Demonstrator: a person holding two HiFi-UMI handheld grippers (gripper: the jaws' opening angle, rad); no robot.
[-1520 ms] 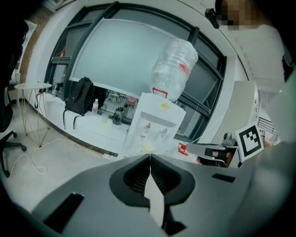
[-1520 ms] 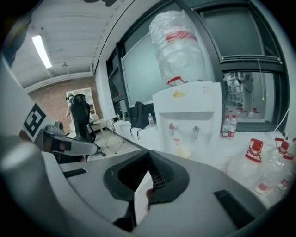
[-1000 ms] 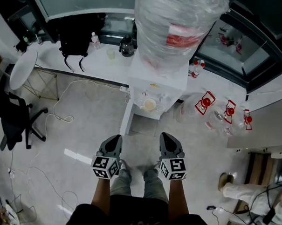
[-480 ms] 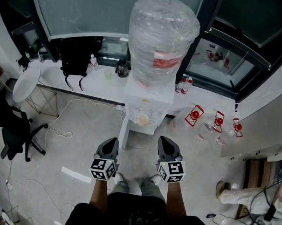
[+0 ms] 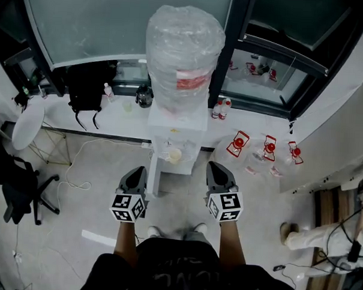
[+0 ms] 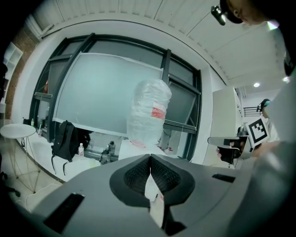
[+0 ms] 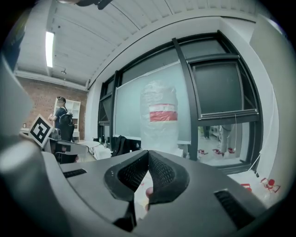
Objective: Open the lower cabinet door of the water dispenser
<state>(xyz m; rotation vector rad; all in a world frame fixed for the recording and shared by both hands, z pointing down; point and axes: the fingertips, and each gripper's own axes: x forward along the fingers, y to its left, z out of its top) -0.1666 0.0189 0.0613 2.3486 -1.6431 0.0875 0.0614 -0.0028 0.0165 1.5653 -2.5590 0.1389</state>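
The white water dispenser (image 5: 172, 141) stands ahead of me, by the window, with a big plastic-wrapped bottle (image 5: 184, 51) on top. From this steep angle its lower front is barely seen, so I cannot make out the cabinet door. My left gripper (image 5: 136, 170) and right gripper (image 5: 215, 167) hang side by side in front of it, apart from it. Both are shut with nothing in them. The left gripper (image 6: 150, 157) points level at the wrapped bottle (image 6: 148, 113). In the right gripper view the gripper (image 7: 148, 152) faces the bottle (image 7: 159, 120) too.
A black backpack (image 5: 86, 86) and small bottles sit on the white ledge left of the dispenser. Empty jugs with red handles (image 5: 265, 148) lie to its right. A round white table (image 5: 27, 124), an office chair (image 5: 15, 176) and floor cables are at left. A person's leg (image 5: 312, 237) is at right.
Both grippers have risen together, still shut. The head view has pulled up, so the whole bottle and the window behind it now show.
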